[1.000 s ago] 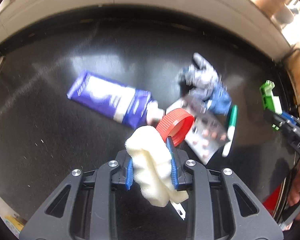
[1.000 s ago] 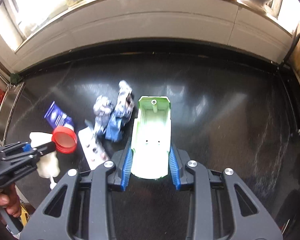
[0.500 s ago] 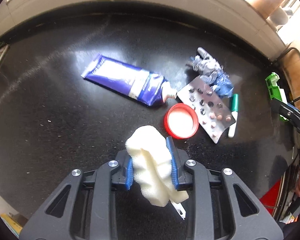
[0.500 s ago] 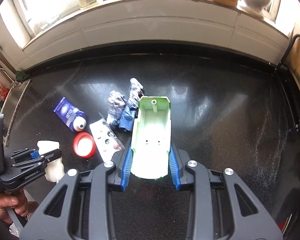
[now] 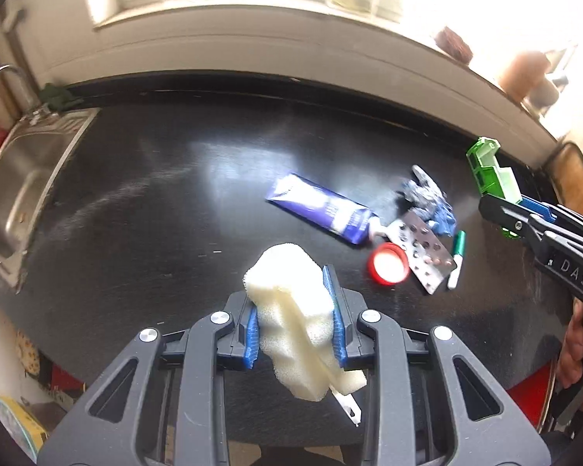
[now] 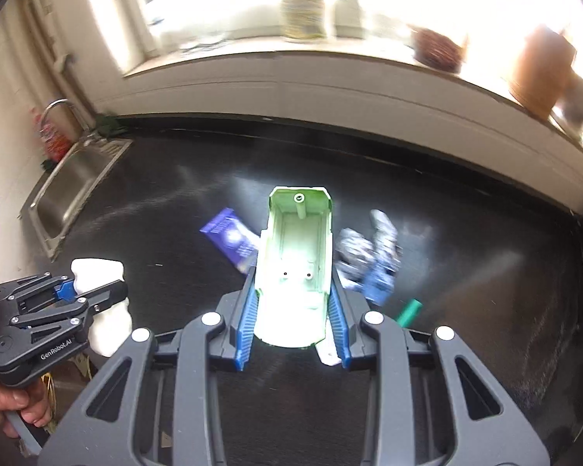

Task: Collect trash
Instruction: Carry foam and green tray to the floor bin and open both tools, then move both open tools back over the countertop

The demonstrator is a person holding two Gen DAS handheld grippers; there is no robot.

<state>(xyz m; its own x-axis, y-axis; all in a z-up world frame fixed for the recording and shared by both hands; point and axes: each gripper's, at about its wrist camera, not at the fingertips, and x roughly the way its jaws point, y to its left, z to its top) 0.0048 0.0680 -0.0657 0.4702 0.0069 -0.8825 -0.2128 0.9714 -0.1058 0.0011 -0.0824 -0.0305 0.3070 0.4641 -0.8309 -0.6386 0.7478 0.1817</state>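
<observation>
Left gripper (image 5: pixel 295 324) clamped on a white foam sponge (image 5: pixel 291 310), pads biting its mid-section; a thin white plastic tab sticking out below the foam. Right gripper (image 6: pixel 291 322) clamped on a pale green plastic scoop/dustpan (image 6: pixel 295 268), open side up. Both held above the black countertop (image 5: pixel 155 213), not touching it.

Trash pile on the counter, right of centre in left wrist view: blue tube (image 5: pixel 322 209), red cap (image 5: pixel 388 268) just beside the tube's nozzle, blister pack (image 5: pixel 427 256) touching the cap's far side, crumpled foil/wrapper (image 5: pixel 427 198) behind it, green marker (image 5: pixel 458 258) at the pack's right edge. Sink (image 5: pixel 15 194) well off to the left.

Risks, judged:
- Sponge gripped off-centre, lower end sagging — could twist out under sweeping load.
- Red cap round, prob. rolls away if nudged by foam instead of pushed square.
- Blister pack lies flat; scoop lip may ride over it unless pressed to the counter.
- Marker likely to roll toward the counter's right edge.
- Frames blurred, so exact gaps uncertain.

Orientation:
- Scoop long axis along the gripper fingers, closed green end pointing away, wide end back between the pads.
- Tube long axis diagonal — flat crimped end up-left, nozzle down-right toward the cap.
- Marker roughly upright in view, white tip nearest.
- Sponge long axis runs fwd-back through the pads.
</observation>
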